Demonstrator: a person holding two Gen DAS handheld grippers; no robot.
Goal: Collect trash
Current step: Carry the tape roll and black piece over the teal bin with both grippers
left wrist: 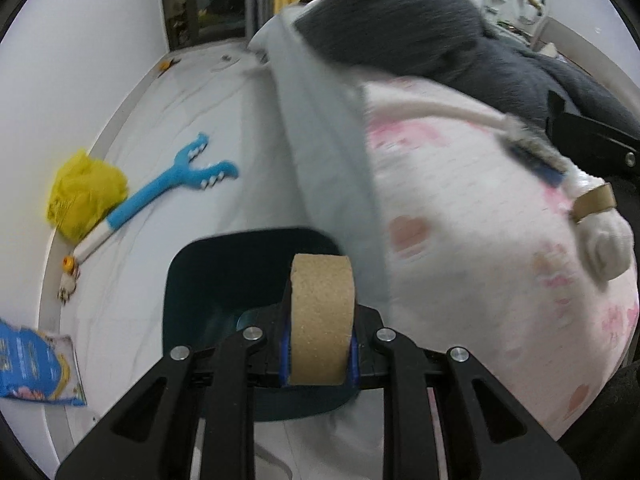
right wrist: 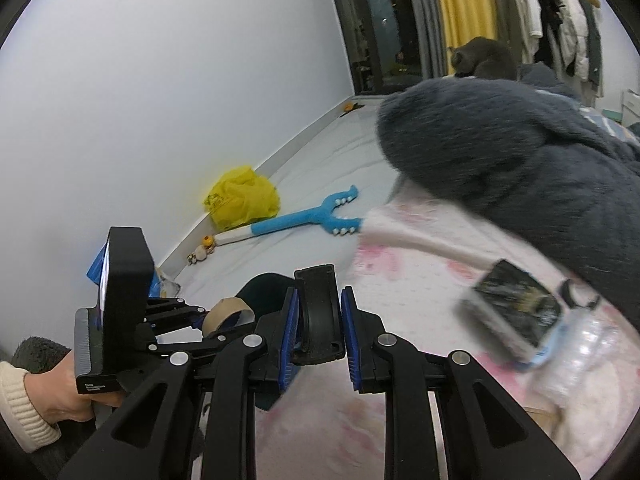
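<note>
Cardboard roll [left wrist: 322,320] sits clamped upright between the fingers of the left gripper [left wrist: 320,354], low in the centre of the left wrist view, so this gripper is closed on it. Just behind and under the roll is a dark teal bin [left wrist: 200,280], standing on the white sheet [left wrist: 192,120] beside the grey edge of a blanket [left wrist: 320,120].

The right gripper [right wrist: 319,344] is closed too, on a curved black piece [right wrist: 319,312], low in the centre of its own view. What this piece is I cannot tell.

Only the right wrist view shows the left gripper from the side, at lower left, with the hand [right wrist: 60,396] in a cream cuff [right wrist: 20,404] that holds it and the roll at its tip. It also shows, at right, a dark box [right wrist: 516,312] and a clear plastic bottle [right wrist: 588,352] lying on the pink patterned cover [right wrist: 400,280], blurred.

Only the left wrist view shows the bin's open mouth and, at lower left, the whole of a blue printed packet [left wrist: 36,364].

Both views show a yellow bag [left wrist: 84,192] by the wall and a blue forked toy [left wrist: 176,184] touching it, at left on the sheet. A grey cat [right wrist: 484,58] lies at the top, beyond a dark fluffy cloth [right wrist: 500,152].
</note>
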